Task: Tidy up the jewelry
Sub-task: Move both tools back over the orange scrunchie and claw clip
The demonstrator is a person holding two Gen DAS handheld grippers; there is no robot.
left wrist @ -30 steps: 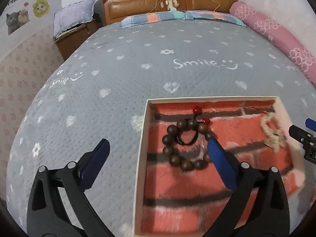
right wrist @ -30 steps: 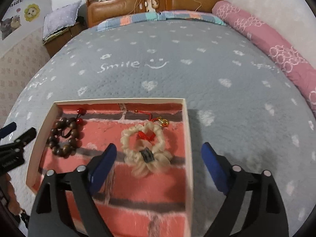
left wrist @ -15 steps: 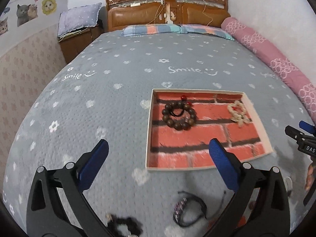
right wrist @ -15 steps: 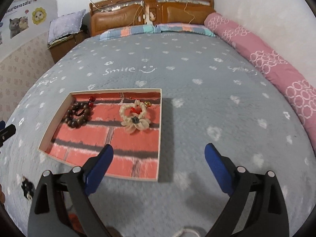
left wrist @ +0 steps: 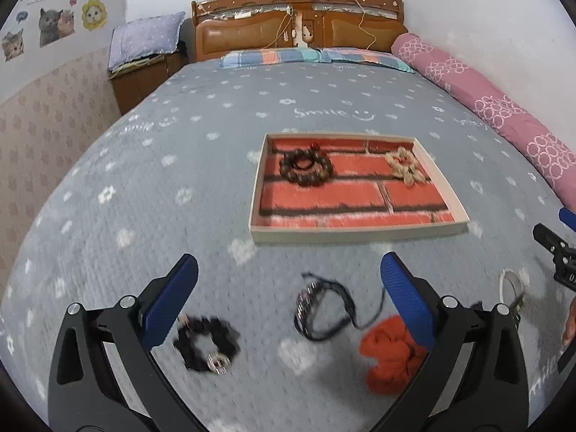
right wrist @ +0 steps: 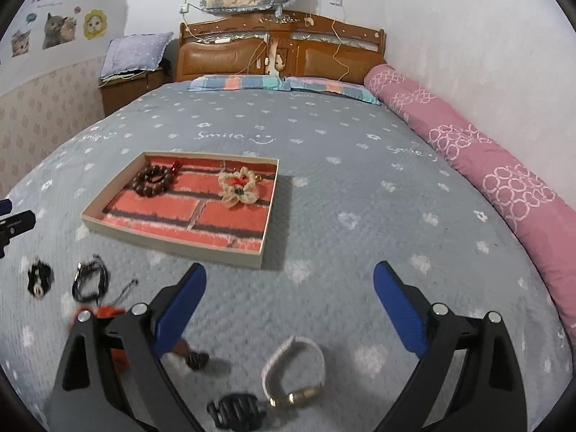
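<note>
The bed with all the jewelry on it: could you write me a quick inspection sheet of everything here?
Surface: grey bedspread, printed hearts and "Smile".
Job's things: tray holds wooden bead bracelet and cream flower piece. Loose in front: black scrunchie, dark cord bracelet, red scrunchie, white rope bracelet, black hair clip.
Clutter: nothing seen.
Grippers: left gripper and right gripper open, empty.
Cables: cords on headboard.
Surroundings: pink bolster, cat stickers.

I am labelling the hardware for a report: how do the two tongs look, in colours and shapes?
Both the left tongs and the right tongs look alike: black angular frames with triangular cut-outs and silver round bolts, each carrying two flat blue fingers. No cables or sleeves show.
</note>
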